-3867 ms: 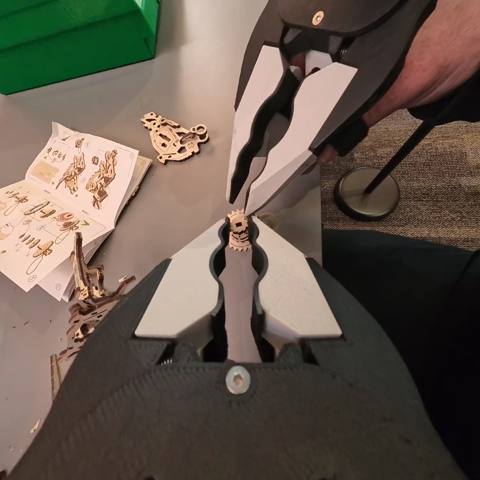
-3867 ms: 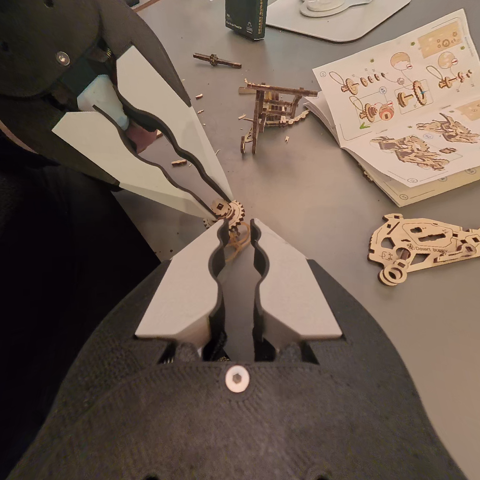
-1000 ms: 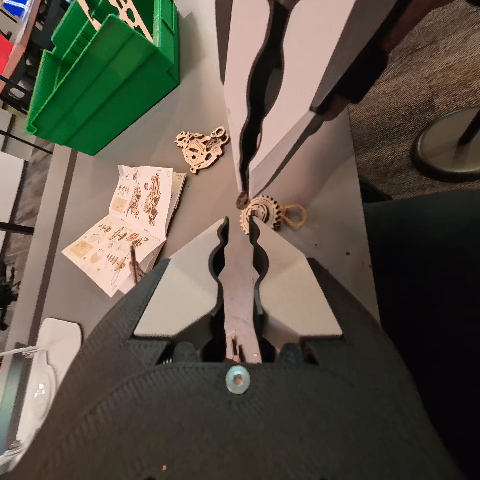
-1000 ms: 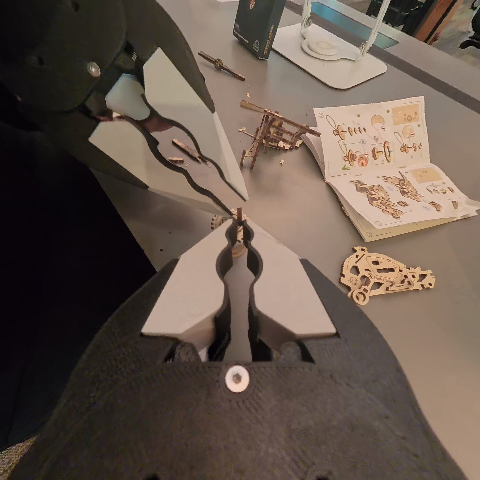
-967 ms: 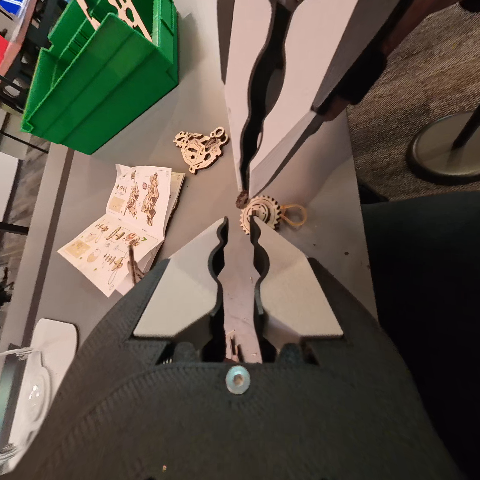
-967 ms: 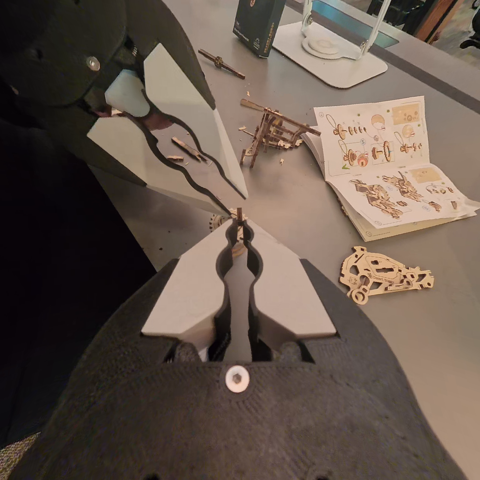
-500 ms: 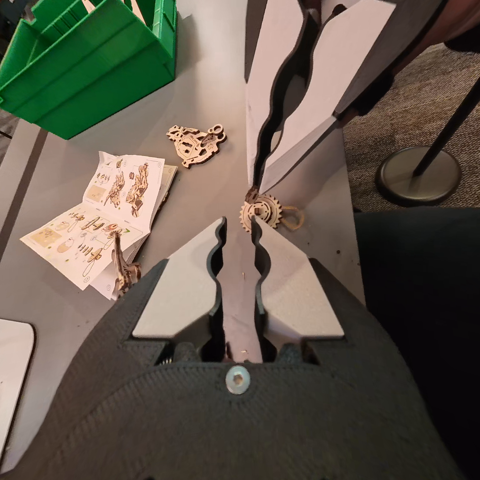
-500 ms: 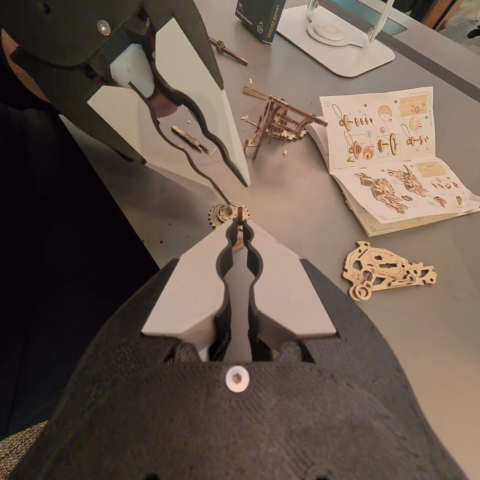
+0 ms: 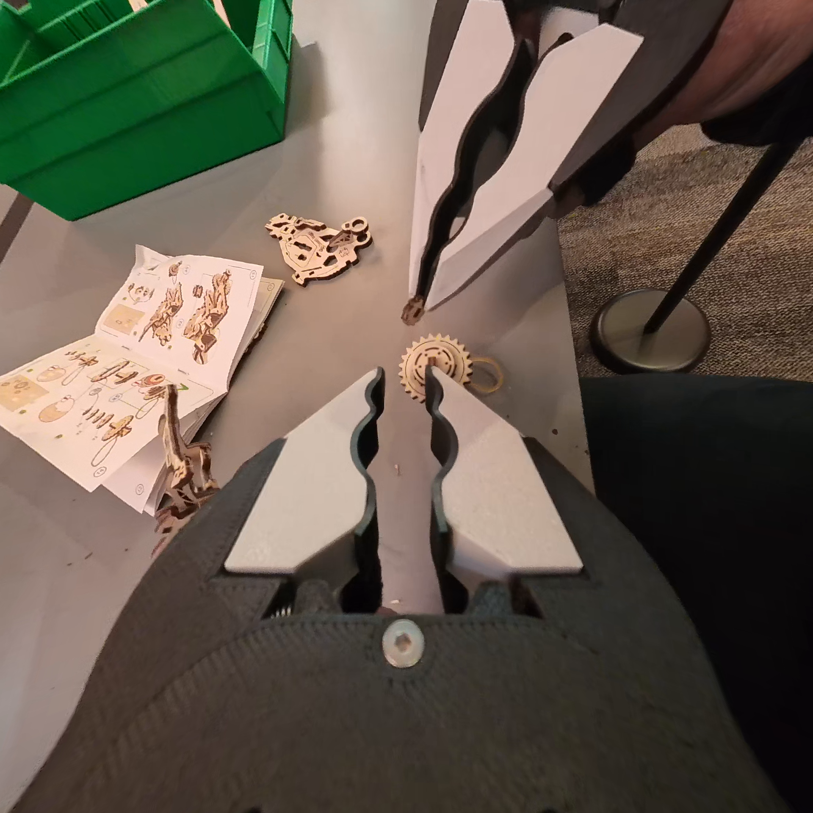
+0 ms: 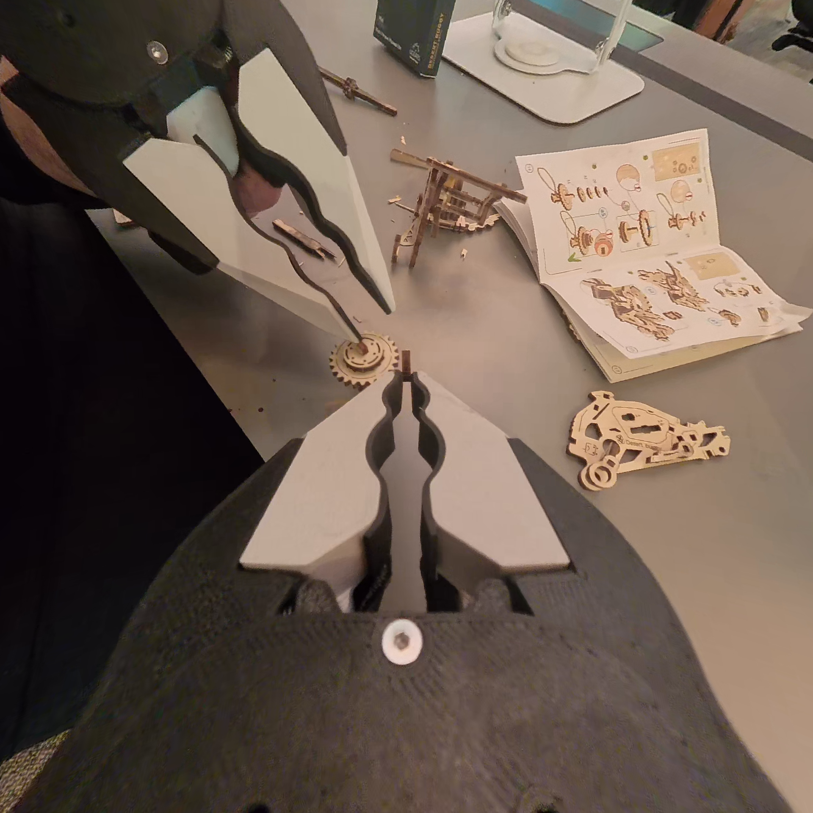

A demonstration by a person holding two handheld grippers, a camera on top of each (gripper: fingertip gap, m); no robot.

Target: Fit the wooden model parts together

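Down on the grey table (image 9: 352, 154), by the left wrist view: toothed wooden gear (image 9: 433, 365) lying flat near the edge, with a rubber band loop (image 9: 486, 374) just beside it. Left gripper (image 9: 404, 374) let go, jaws apart, one fingertip (image 9: 429, 374) resting on the middle of the gear. Right gripper (image 9: 418, 301) farther off, clenched on a small wooden piece (image 9: 412, 310), close to the gear but not touching it.

Over in the right wrist view: same small wooden piece (image 10: 405, 363) pinched upright at the tips of the right gripper (image 10: 407, 378), just beside the gear (image 10: 363, 360). Left gripper (image 10: 373, 324) spread wide, lower tip pressing the gear's hub. Open instruction booklet (image 10: 651, 246) well apart.

Step in hand, most likely: fitting the small piece into the gear. Next move: lining it up over the middle hole and pushing straight down, with the left tip shifted off the hole yet holding the gear from sliding.

Different from nearly four seconds ago: gear then gripped up in the left jaws, now flat on the table. Half a second ago: small piece right against the gear, now pulled a little away.
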